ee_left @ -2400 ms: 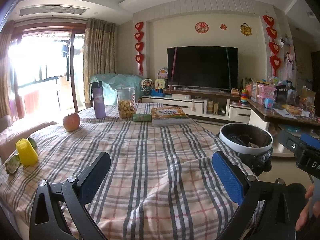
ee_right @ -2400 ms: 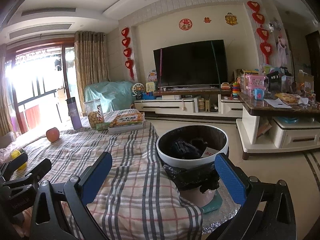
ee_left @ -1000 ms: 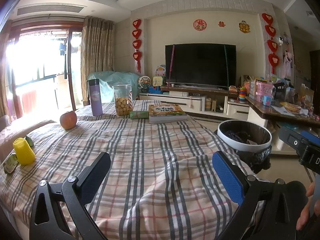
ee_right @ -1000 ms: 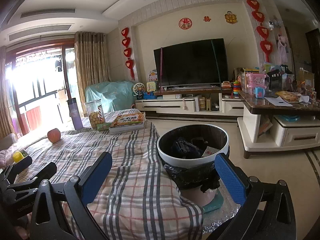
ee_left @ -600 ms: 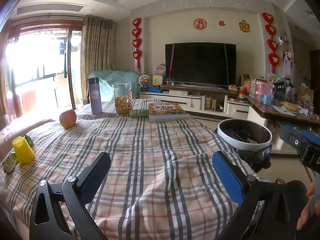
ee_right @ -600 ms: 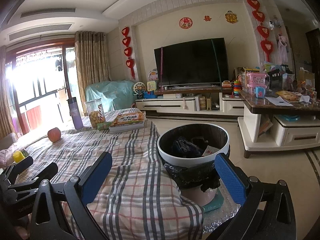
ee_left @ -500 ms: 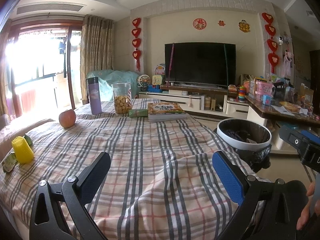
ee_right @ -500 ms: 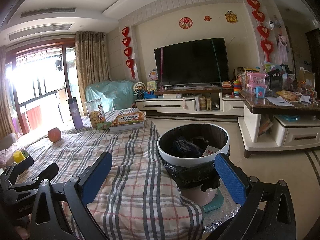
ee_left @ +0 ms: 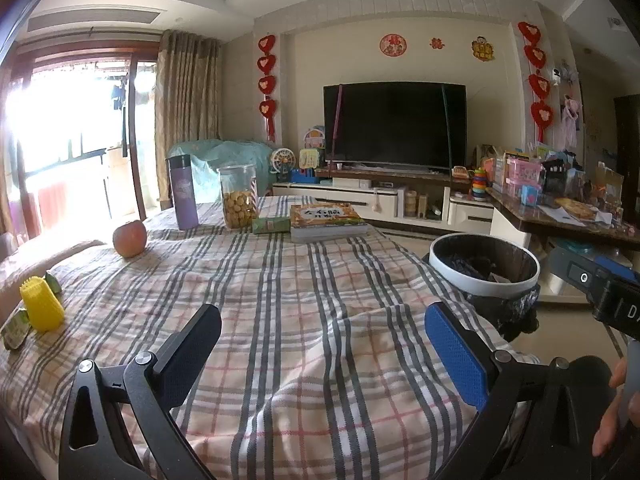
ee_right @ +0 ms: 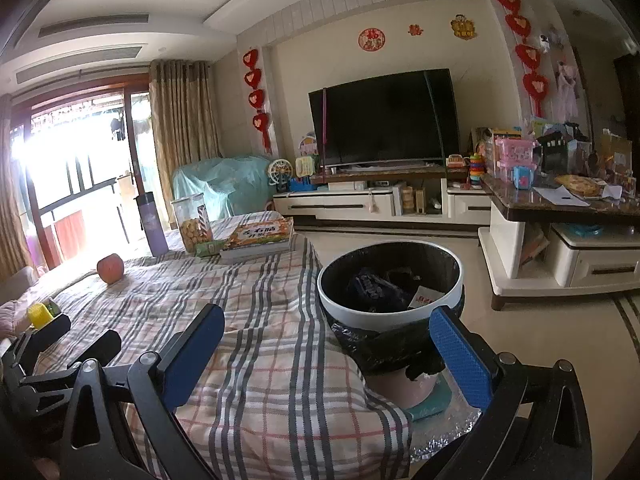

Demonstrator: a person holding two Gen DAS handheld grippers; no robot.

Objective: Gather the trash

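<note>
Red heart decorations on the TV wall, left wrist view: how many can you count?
7. Four hang in a string left of the TV; three hang right of it. More may be hidden at the frame edge.

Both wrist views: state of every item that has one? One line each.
Left gripper: open, empty, above the plaid tablecloth.
Right gripper: open, empty.
White-rimmed round trash bin: uncovered, black liner in, wrappers inside.
Purple lidded tumbler: upright, lid on.
Clear plastic cookie jar: upright, about half full.
Red apple: whole.
Black flat-screen TV: off.
</note>
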